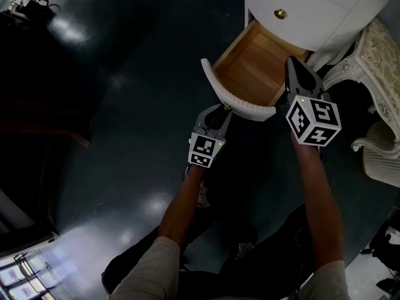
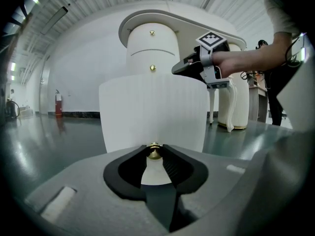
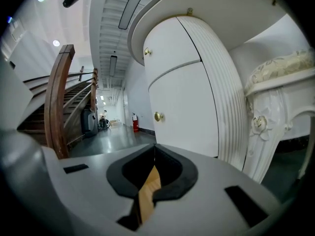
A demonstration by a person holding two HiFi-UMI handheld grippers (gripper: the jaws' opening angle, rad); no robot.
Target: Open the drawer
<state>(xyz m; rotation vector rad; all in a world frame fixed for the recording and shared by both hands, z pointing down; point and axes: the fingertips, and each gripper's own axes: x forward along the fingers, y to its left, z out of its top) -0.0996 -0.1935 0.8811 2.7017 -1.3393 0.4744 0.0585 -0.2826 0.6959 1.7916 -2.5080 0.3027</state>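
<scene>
Brass drawer knob (image 2: pixel 154 153) clamped in left hand-held gripper (image 2: pixel 154 148), right hand-held gripper (image 3: pixel 154 146) closed empty

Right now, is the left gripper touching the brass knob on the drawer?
Touching. The left gripper view shows the left gripper with its jaws pinched on the brass knob of the drawer front.

One open drawer (image 1: pixel 250 67), three brass knobs (image 2: pixel 152 68), two tools (image 1: pixel 225 108)

No readable text, brand or number is showing anywhere; only black-and-white square code patterns are showing on the left marker cube (image 1: pixel 204 150), 6 o'clock of centre; right marker cube (image 1: pixel 313 121), 3 o'clock.
</scene>
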